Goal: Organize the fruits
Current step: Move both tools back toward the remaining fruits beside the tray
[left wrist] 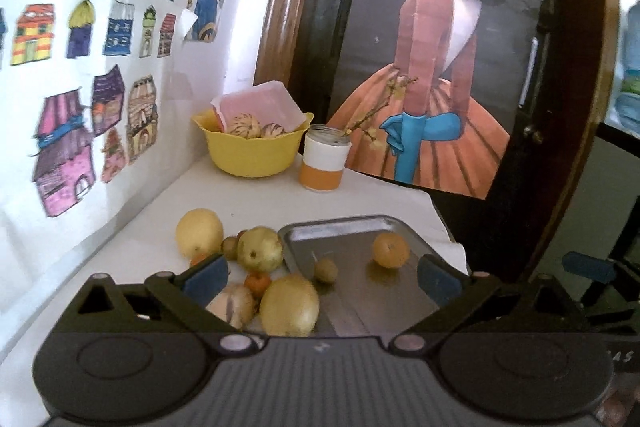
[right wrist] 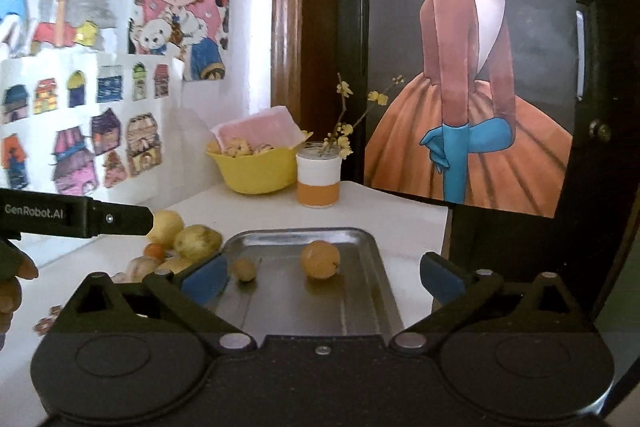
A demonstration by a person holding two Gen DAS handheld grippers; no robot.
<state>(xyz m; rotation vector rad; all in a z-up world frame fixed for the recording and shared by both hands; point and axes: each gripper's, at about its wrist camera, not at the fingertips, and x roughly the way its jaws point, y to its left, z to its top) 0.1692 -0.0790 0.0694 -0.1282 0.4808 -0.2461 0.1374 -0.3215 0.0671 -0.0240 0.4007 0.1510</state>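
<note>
A metal tray [left wrist: 344, 227] [right wrist: 372, 259] lies on the white table with an orange [left wrist: 390, 249] [right wrist: 320, 259] and a small brownish-green fruit [left wrist: 325, 269] [right wrist: 244, 269] on it. Left of the tray is a heap of fruit: yellow pears [left wrist: 199, 231] [left wrist: 260, 248] [left wrist: 290, 305] [right wrist: 197, 242], small tangerines [left wrist: 257, 283] [right wrist: 154, 250] and a pale striped melon [left wrist: 232, 305]. My left gripper [left wrist: 322, 281] hangs open above the heap and the tray's near edge, with nothing between its fingers. My right gripper [right wrist: 324, 277] is open over the tray, empty.
A yellow bowl [left wrist: 252, 151] [right wrist: 256, 171] with striped fruits and pink packaging stands at the back by the wall. Beside it is an orange-and-white jar [left wrist: 325, 163] [right wrist: 318, 183] with a flowering twig. A dark framed picture [left wrist: 440, 67] leans behind. The table edge drops off at right.
</note>
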